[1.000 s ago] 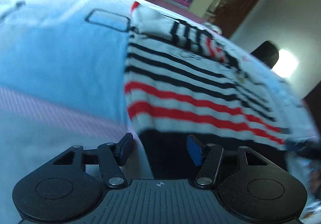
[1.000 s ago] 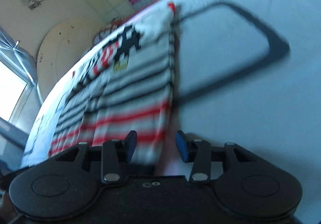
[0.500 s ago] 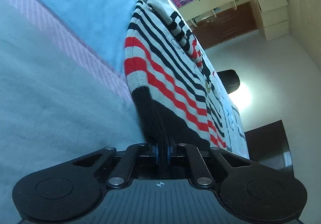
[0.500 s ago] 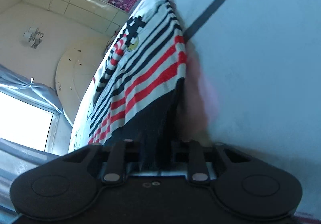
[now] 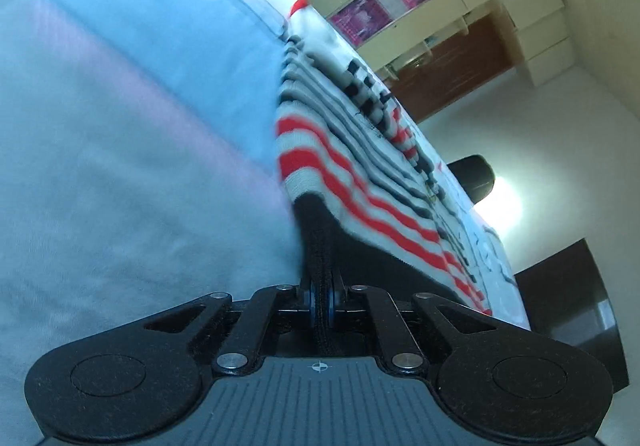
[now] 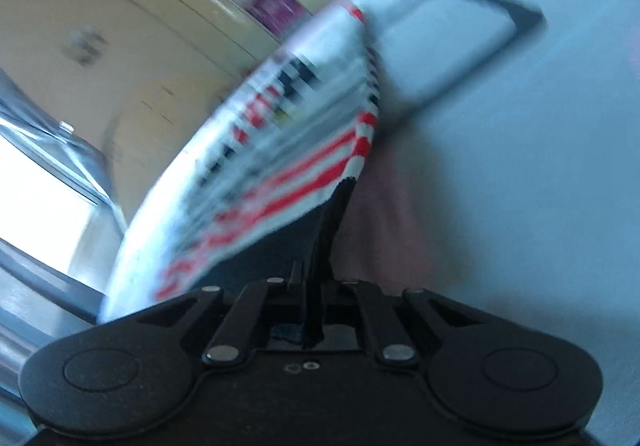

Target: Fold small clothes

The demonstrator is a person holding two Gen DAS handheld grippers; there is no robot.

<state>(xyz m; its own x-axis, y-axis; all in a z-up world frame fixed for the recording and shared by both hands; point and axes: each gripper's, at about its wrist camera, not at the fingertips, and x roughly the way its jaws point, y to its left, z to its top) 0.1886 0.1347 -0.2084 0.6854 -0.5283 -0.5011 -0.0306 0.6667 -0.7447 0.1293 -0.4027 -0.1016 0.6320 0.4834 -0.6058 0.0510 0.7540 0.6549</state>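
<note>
Sweater [image 5: 352,174], striped in red, white and black with a black hem band, lies spread on a pale blue bed cover [image 5: 120,126] and stretches away toward the far side of the scene. Its near black hem is bunched up off the cover at two corners, one caught in each claw.

In the left wrist view, the left claw [image 5: 320,300] is clenched on the hem: the black ribbed edge runs straight down between its blue pads, and the rest of the sweater fans out up and to the right of it. The bed cover fills the space to the left of the claw.

In the right wrist view, which is blurred, the right claw [image 6: 314,310] is likewise clamped on a thin fold of the black hem that rises from between its fingers. Here the striped body of the sweater [image 6: 280,150] spreads up and to the left of the claw, and the cover [image 6: 520,166], with a dark printed outline on it, lies to the right.

Pink posters [image 5: 360,16] hang on the far cream wall.
</note>
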